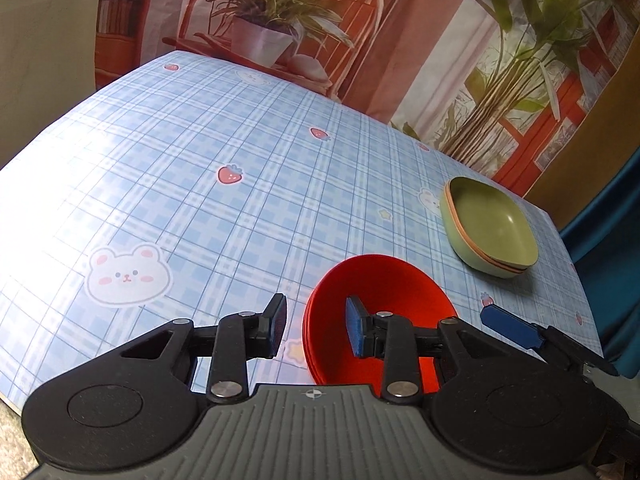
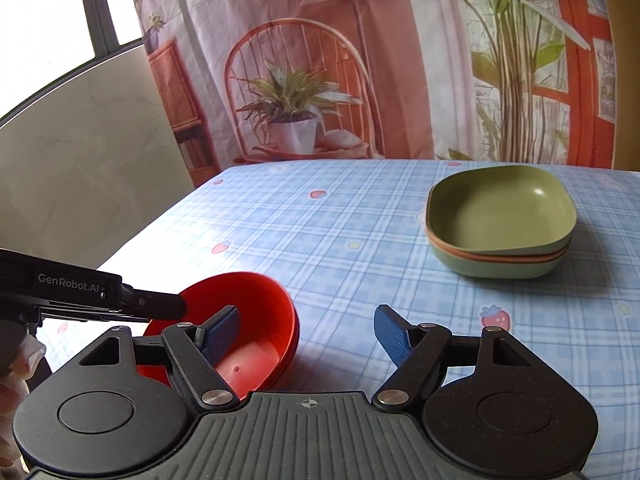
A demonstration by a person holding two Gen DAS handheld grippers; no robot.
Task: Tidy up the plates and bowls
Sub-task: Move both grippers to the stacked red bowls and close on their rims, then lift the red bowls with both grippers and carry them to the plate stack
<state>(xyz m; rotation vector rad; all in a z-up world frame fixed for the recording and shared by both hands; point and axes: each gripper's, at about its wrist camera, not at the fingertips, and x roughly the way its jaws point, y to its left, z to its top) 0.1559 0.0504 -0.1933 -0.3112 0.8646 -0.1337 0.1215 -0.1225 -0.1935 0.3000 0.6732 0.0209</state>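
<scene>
Red bowls (image 2: 240, 328): glossy, round, nested in a stack, on the checked worktop (image 1: 200, 160). Green square plates (image 2: 500, 220), stacked, an orange one sandwiched between, at 1 o'clock, well apart. My left gripper (image 1: 316, 328): jaws apart, straddling the red rim. My right gripper (image 2: 304, 336): jaws apart, one finger over the bowl. Left gripper's body reads "GenRobot.AI".

You read one text only: "GenRobot.AI", white lettering on black body of left gripper (image 2: 92, 294), entering right wrist view at 9 o'clock. Nothing legible for you in left wrist view.
</scene>
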